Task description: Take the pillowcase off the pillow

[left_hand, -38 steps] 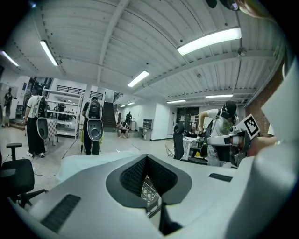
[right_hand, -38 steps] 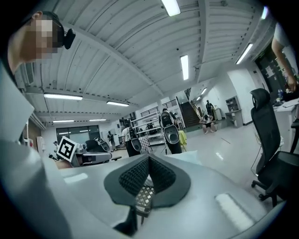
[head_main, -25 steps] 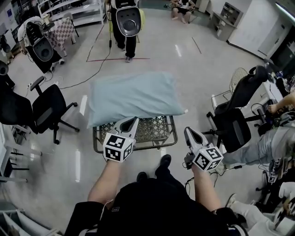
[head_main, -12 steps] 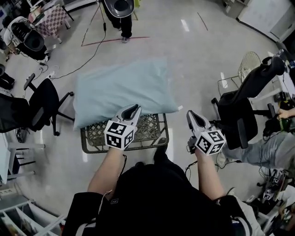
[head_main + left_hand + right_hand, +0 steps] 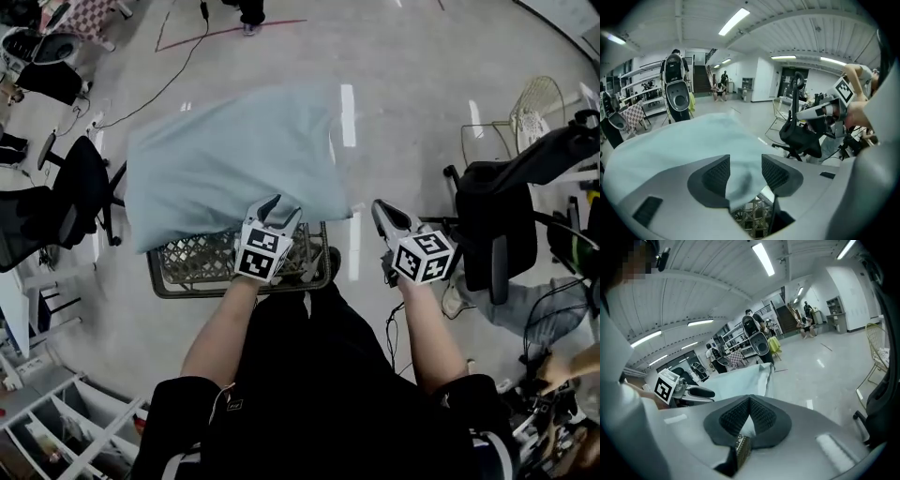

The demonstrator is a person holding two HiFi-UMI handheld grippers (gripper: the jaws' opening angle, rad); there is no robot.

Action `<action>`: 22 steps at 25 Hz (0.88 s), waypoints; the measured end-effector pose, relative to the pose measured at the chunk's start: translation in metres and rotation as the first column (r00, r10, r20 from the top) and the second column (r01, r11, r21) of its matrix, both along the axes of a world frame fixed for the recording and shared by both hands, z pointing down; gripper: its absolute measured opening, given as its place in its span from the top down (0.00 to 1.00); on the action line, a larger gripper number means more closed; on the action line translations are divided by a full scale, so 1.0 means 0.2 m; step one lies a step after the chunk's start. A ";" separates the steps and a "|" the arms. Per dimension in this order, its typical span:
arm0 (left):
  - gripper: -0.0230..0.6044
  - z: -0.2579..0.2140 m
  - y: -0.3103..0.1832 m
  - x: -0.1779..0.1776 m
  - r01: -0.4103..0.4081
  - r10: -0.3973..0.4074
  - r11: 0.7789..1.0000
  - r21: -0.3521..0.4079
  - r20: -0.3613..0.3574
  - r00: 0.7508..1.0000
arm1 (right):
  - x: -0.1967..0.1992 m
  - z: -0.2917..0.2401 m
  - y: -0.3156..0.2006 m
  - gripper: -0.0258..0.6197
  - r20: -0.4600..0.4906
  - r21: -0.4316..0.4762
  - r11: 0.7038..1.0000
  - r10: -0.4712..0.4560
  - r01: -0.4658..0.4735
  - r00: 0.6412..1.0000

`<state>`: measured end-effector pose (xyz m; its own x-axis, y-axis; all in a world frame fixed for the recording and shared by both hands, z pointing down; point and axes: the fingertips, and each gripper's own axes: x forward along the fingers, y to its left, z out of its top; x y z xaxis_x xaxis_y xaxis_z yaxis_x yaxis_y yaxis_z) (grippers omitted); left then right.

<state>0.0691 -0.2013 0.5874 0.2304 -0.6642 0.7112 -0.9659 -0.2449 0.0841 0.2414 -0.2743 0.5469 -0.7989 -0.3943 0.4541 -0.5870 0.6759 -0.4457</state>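
Topping basket (image 5: 187, 274) — pillow (image 5: 225, 159); left hand-held gripper (image 5: 278, 205) parting astride it, right hand-held gripper (image 5: 381, 209) closed.

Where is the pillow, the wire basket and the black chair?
pillow (image 5: 225, 155), head view, middle of its blue case.
wire basket (image 5: 192, 265), head view, bare mesh.
black chair (image 5: 497, 220), head view, black upholstery.

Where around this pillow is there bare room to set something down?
The widest bare floor lies beyond the pillow, between it and the white wire chair. A narrower strip runs between the wire basket under the pillow and the black office chair at right. The left side is crowded with another black chair and cables.
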 end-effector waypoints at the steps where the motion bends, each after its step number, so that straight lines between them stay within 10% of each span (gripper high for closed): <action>1: 0.65 0.06 -0.01 -0.01 -0.001 0.001 1.000 -0.022 0.011 1.000 | -0.02 0.04 -0.01 0.94 -0.011 -0.011 1.000 -0.016 0.016 1.000; 7: 0.66 0.26 0.01 -0.04 -0.016 0.026 0.993 -0.114 0.088 0.996 | -0.09 0.32 -0.05 0.94 -0.106 -0.071 0.996 -0.066 0.058 0.992; 10: 0.77 0.28 0.04 -0.07 -0.016 0.035 0.989 -0.147 0.131 0.991 | -0.10 0.47 -0.04 0.77 -0.139 -0.145 0.985 -0.110 0.089 0.984; 15: 0.95 0.28 0.09 -0.15 0.017 0.006 0.986 -0.168 0.134 0.991 | -0.13 0.62 0.01 0.76 -0.204 -0.205 0.959 -0.238 0.196 0.950; 22: 0.95 0.28 0.20 -0.26 0.064 -0.043 0.983 -0.173 0.126 0.991 | -0.31 0.60 0.14 0.72 -0.111 -0.250 0.883 -0.434 0.398 0.894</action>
